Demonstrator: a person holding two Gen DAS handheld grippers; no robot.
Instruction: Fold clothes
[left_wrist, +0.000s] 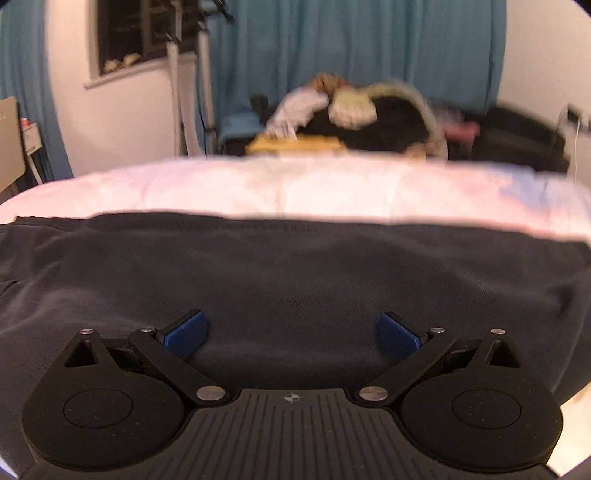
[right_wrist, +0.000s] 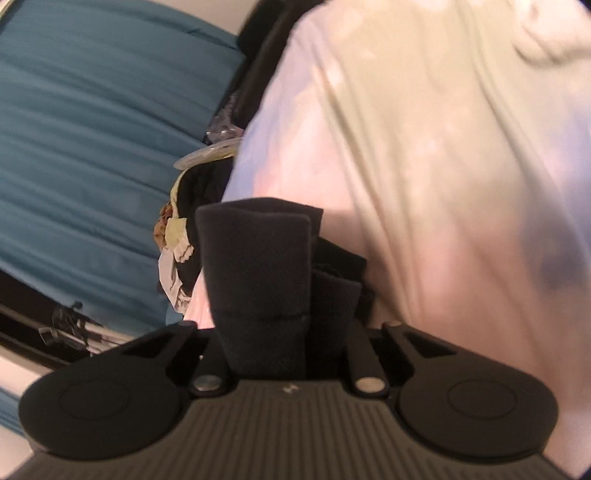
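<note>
Beyond both fingers lies the bed (left_wrist: 258, 188), pale and pastel, carrying a dark garment (left_wrist: 295, 273) spread flat under and ahead of the left gripper (left_wrist: 293, 334), whose blue pads (left_wrist: 186, 334) stand wide apart, holding nothing. The garment looks soft, light and limp; I judge an edge or corner the best hold. The right view alone shows a bunched fold of it clamped in the right gripper (right_wrist: 288, 325), fingers nearly together. Only the left view shows a clothes pile (left_wrist: 354, 118) past the bed.

No readable text or labels
</note>
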